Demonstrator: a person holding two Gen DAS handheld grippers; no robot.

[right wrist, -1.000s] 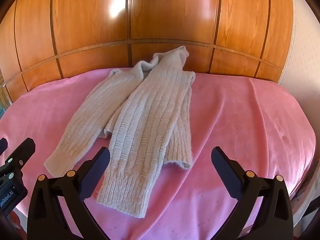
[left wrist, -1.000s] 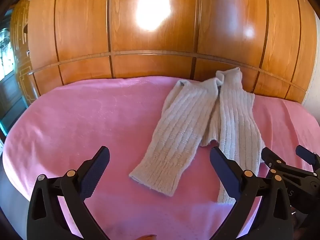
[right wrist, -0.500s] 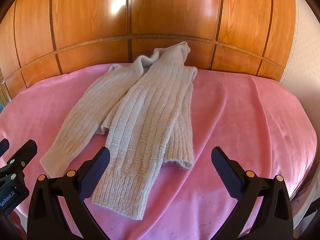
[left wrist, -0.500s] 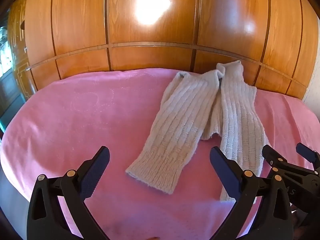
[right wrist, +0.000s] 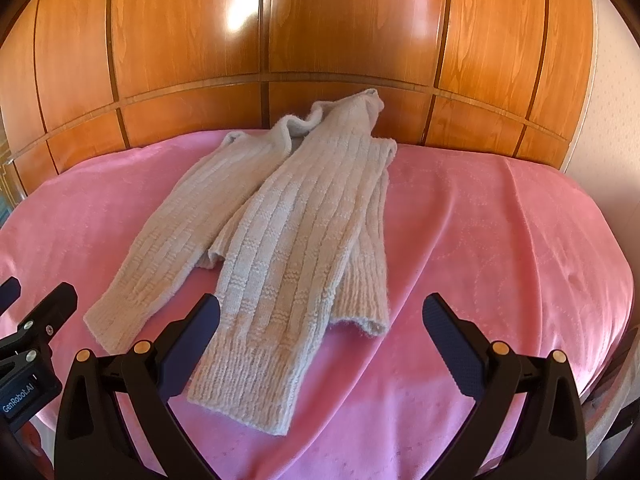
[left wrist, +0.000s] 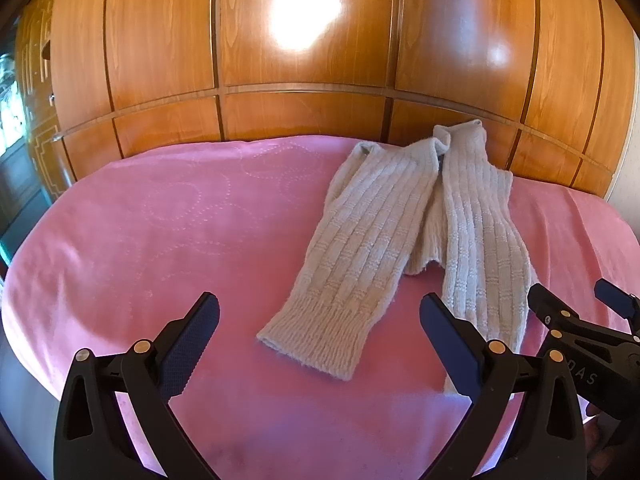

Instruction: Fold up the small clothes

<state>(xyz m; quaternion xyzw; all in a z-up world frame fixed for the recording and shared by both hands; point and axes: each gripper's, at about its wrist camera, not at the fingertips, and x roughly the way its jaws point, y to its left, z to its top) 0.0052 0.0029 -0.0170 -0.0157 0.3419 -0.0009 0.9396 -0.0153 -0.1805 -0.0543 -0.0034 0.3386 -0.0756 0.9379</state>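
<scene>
Both black two-finger grippers, the left gripper [left wrist: 319, 328] and the right gripper [right wrist: 321, 328], hover with jaws spread wide, holding nothing. Just ahead, the cream ribbed knit sweater [right wrist: 280, 232] lies sleeves-forward on the pink quilted bedspread [right wrist: 480, 220], its collar touching the glossy wooden headboard [right wrist: 340, 28]

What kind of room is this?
Probably a bedroom. A pink blanket covers what looks like a bed, with glossy wooden wardrobe doors right behind it. A knitted beige garment lies on the blanket, ready for folding.
</scene>
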